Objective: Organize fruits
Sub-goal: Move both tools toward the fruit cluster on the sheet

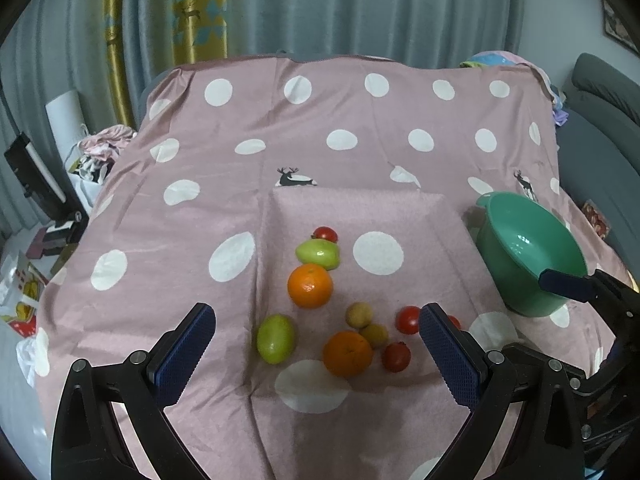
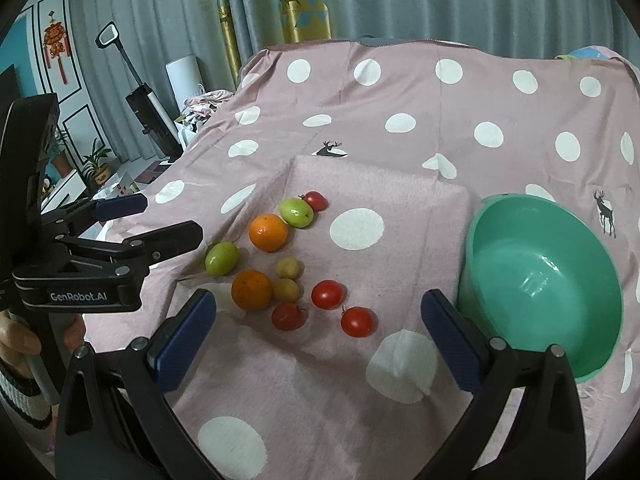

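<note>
A green bowl is sitting on a surface that a pink cloth with white dots is covering, and every fruit is lying on the cloth to the left of that bowl, none inside it. Closest to the bowl, two red tomatoes are resting near each other, with a third, darker red one just beyond them. Further from the bowl, two small tan fruits are lying side by side, the nearer one touching an orange. A second orange is sitting behind these, touching a green fruit that is itself touching a fourth tomato, the farthest-back piece. Another green fruit is lying farthest from the bowl, at the left end of the group.

The right gripper is hovering above the cloth just beside the bowl, its jaws spread wide and holding nothing; the three near tomatoes are showing between its blue pads. The left gripper is hanging over the fruit cluster on the side away from the bowl, its jaws likewise released and empty, framing the near orange and the near green fruit. In the right wrist view the left gripper is appearing from the side, carried by a hand at the frame's lower left edge.
</note>
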Demonstrator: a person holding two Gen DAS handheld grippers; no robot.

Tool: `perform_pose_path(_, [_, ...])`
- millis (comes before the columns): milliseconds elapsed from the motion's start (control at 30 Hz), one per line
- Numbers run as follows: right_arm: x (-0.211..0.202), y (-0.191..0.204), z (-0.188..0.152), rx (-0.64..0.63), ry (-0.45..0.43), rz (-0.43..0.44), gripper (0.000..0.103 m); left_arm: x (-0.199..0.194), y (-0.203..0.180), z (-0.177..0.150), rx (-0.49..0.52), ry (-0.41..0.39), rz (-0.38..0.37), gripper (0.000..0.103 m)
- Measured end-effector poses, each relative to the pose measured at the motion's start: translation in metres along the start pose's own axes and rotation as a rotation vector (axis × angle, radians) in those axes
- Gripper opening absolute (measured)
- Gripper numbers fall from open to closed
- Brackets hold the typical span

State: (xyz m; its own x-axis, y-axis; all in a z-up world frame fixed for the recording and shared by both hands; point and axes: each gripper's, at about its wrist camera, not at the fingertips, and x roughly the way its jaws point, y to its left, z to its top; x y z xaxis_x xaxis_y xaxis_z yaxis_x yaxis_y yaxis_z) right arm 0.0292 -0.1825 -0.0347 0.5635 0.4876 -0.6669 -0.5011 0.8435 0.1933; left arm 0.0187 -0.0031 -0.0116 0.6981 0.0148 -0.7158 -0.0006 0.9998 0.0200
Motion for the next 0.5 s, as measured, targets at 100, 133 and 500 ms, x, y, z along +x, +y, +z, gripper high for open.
perform_pose_path(100, [0.002,-0.002,-0.001,0.006,0.008,0.003,0.103,0.003,0.0,-0.001,-0.003,0.0,-0.012,0.101])
perform_pose_path(133, [0.003,-0.002,-0.001,0.009,0.011,0.005,0.103,0.004,-0.001,-0.001,0.001,-0.003,-0.01,0.101])
perform_pose_path(500, [0.015,-0.015,-0.008,0.085,0.053,0.059,0.103,0.028,0.022,-0.006,-0.193,0.097,-0.403,0.101])
